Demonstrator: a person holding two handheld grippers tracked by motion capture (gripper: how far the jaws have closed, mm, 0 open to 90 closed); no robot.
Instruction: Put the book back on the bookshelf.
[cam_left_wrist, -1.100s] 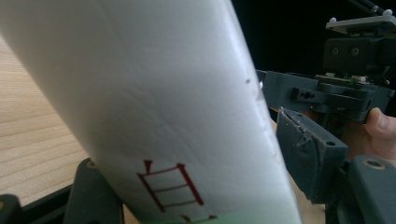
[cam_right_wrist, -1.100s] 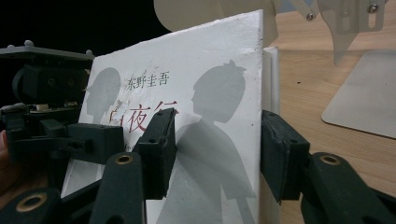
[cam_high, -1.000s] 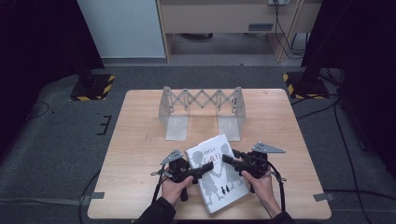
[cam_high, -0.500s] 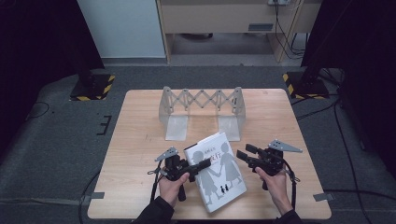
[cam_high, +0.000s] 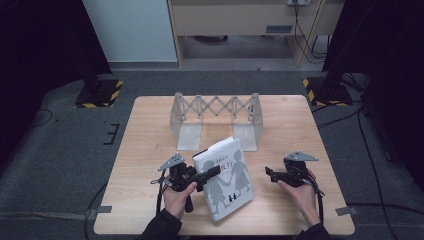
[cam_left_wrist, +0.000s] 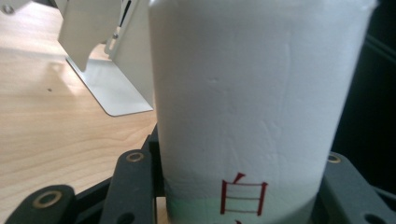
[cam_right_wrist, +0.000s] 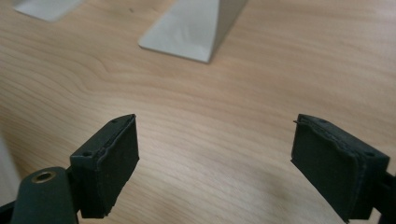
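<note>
A white book (cam_high: 226, 180) with dark child figures on its cover lies tilted near the table's front, its left edge raised. My left gripper (cam_high: 212, 173) is shut on that edge; its jaws have just been closing. The left gripper view has the white spine (cam_left_wrist: 243, 93), with a red character on it, between the two black jaws of my left gripper (cam_left_wrist: 233, 161). My right gripper (cam_high: 269, 174) hovers to the right of the book, apart from it. Its jaws have just been opening. In the right gripper view my right gripper (cam_right_wrist: 217, 163) has bare wood between its pads.
A grey metal expanding rack (cam_high: 215, 112) stands across the middle of the wooden table (cam_high: 150, 150), behind the book. One of its flat feet (cam_left_wrist: 112, 88) lies close to the left gripper; another foot (cam_right_wrist: 191, 32) lies ahead of the right gripper.
The right gripper let go of the book's right edge, opened and moved right. The left gripper closed on the book's left edge and lifted it a little.
</note>
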